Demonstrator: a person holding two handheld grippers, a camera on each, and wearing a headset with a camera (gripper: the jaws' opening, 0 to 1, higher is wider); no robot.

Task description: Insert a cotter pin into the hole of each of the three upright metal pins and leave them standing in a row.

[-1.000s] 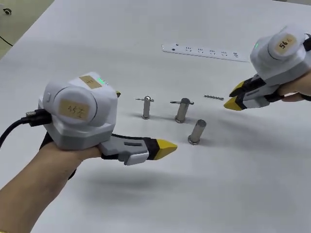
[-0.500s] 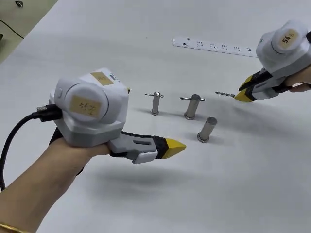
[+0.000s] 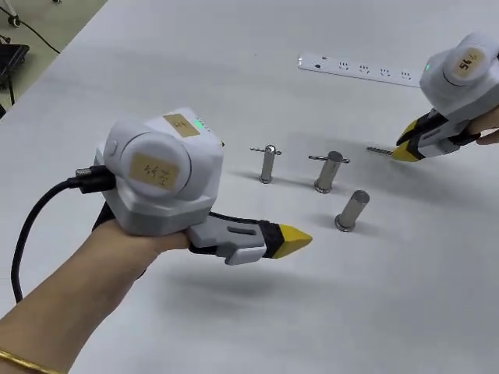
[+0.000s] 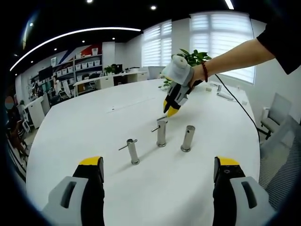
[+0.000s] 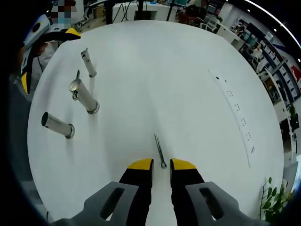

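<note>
I have my left hand-held gripper (image 3: 295,240) hovering above the tabletop (image 3: 234,319) on the near side of the three metal pins, with its yellow tips pointing towards them. In the left gripper view its jaws are spread wide and empty, and the three pins stand between them further out. A black cable (image 3: 27,226) trails from the back of this gripper past my wrist.

All three pins stand upright. The left pin (image 3: 267,165) and the middle pin (image 3: 328,173) are side by side, and each has a cotter pin crosswise through its top. The third pin (image 3: 352,212) stands near the middle pin, a little closer to me and to its right, so it is out of line with the other two. From the head view its top looks plain.

My right hand-held gripper (image 3: 404,153) is down low at the tabletop, to the right of the pins and apart from them. In the right gripper view its jaws are drawn close, with a narrow gap left between the yellow tips. The loose cotter pin (image 5: 160,148) lies flat on the tabletop and runs straight away from the gripper, with its near end just inside that gap. The pin is thinner than the gap, and I cannot tell whether either tip touches it.

A white power strip (image 3: 357,68) lies along the far side of the tabletop, well beyond everything else.
</note>
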